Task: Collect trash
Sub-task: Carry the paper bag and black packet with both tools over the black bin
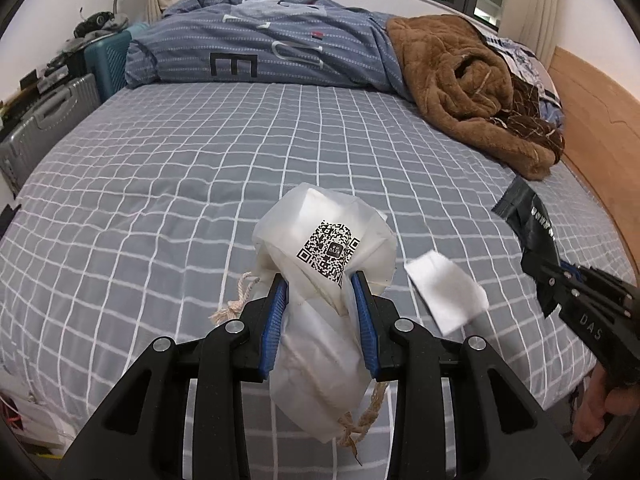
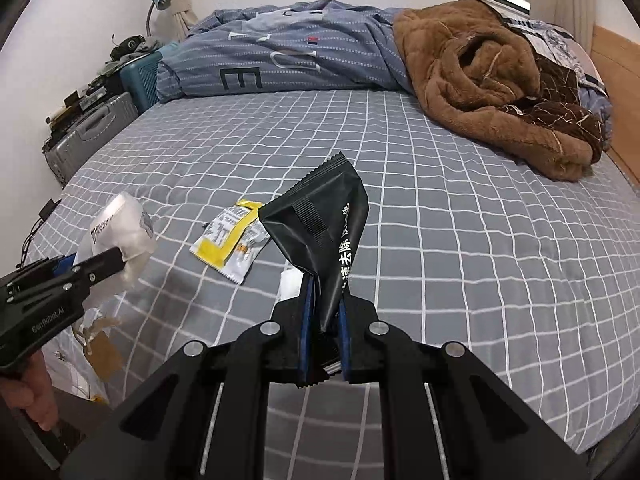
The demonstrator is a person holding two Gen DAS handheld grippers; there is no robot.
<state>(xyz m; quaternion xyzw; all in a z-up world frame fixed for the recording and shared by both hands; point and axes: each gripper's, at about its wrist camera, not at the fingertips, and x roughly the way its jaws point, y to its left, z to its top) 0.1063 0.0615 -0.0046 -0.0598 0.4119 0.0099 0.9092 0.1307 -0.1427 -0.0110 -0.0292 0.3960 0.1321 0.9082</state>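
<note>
My left gripper (image 1: 319,278) is shut on a crumpled white translucent bag (image 1: 320,236) with a QR code and rope handles, held above the bed. From the right wrist view that gripper (image 2: 116,258) and its bag (image 2: 120,228) are at the left. My right gripper (image 2: 326,292) is shut on a black wrapper (image 2: 324,228) with white lettering; the left wrist view has this gripper (image 1: 538,270) and wrapper (image 1: 528,220) at the right edge. A yellow-and-white wrapper (image 2: 230,242) lies on the checked sheet. A small white scrap (image 1: 446,294) lies between the grippers.
A blue duvet (image 1: 260,44) and a brown blanket (image 1: 468,92) are heaped at the far side of the bed. Suitcases (image 1: 52,120) stand along the left, a wooden panel (image 1: 592,120) on the right. A light plastic bag (image 2: 86,360) with a brown tag hangs at the near left edge.
</note>
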